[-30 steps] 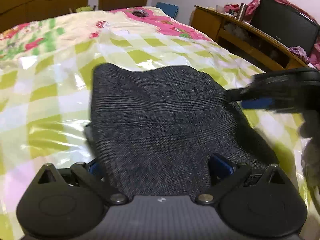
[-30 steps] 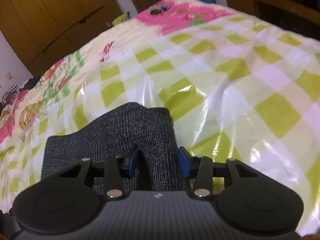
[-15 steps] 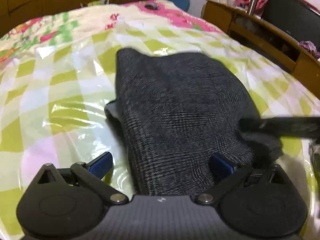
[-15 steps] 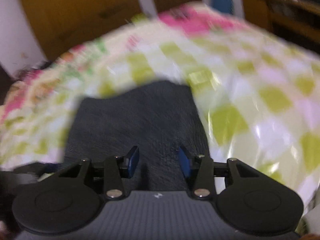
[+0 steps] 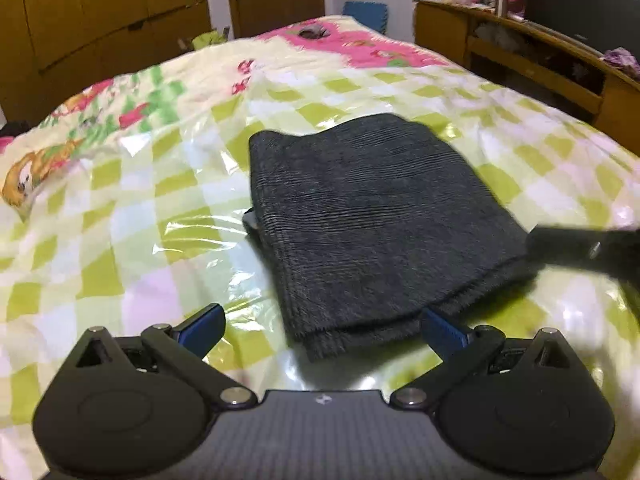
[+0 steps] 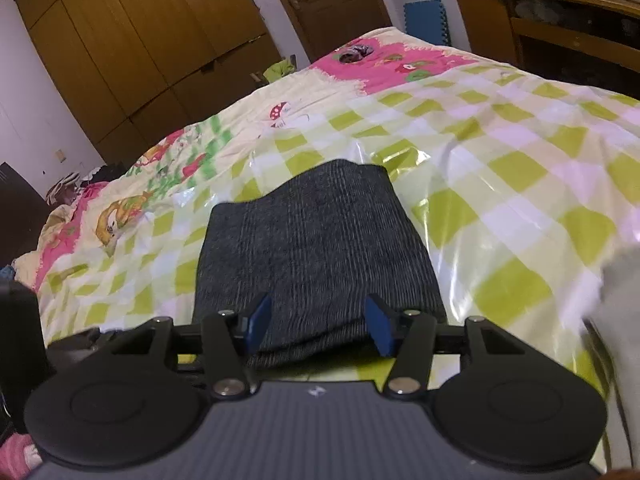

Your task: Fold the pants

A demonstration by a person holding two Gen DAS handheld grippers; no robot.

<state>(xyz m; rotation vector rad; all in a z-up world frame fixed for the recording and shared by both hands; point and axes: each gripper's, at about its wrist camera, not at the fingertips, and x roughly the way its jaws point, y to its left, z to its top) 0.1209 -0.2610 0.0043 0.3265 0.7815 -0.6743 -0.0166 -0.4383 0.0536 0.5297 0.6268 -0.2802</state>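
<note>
Since a second ago both hand-held grippers have drawn back from the pants (image 5: 372, 224): the left hand-held gripper (image 5: 322, 330), which then had the cloth lying between its fingers, now sits with its jaws spread wide and empty just short of the near hem, and the right hand-held gripper (image 6: 318, 324) has let go too, jaws apart with the fabric only showing between them, not pinched. The pants lie as a compact dark grey rectangle, several layers thick, on the bed (image 5: 120, 216) toward its near edge, over the checked plastic cover. The folding looks essentially done; perhaps a last smoothing remains. No brand, label or writing can be read anywhere.
</note>
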